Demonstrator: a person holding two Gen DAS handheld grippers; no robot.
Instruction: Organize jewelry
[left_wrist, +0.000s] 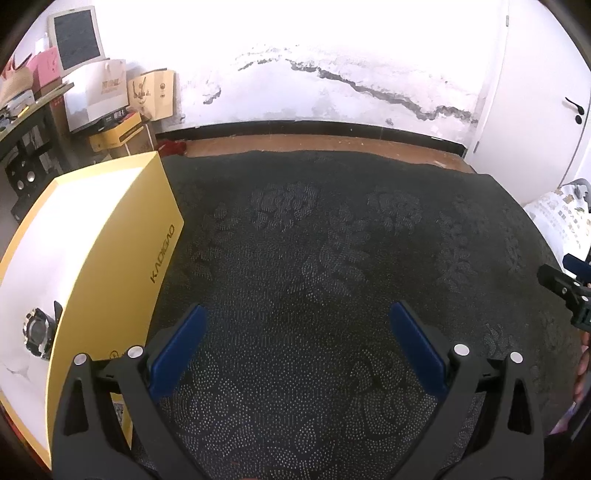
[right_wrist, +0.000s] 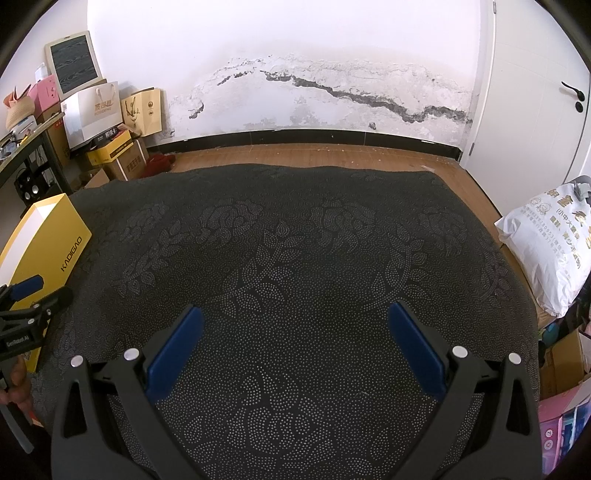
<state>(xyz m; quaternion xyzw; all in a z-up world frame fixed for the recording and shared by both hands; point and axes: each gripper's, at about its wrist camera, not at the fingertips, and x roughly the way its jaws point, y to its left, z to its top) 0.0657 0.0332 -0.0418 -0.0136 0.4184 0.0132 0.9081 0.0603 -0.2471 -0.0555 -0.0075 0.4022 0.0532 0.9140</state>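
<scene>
While hovering over dark cloth (right_wrist: 295, 240), both left gripper (left_wrist: 295, 332) and right gripper (right_wrist: 295, 332) spread wide, empty; watch (left_wrist: 37, 328) inside yellow box (left_wrist: 122, 258), left; white bag (right_wrist: 546, 243) right.

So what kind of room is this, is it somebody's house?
Probably a room in a home, used partly for storage. There is a wooden floor, a white door with a black handle, a wall with peeling paint, and stacked cardboard boxes and gift bags in the corner.
</scene>
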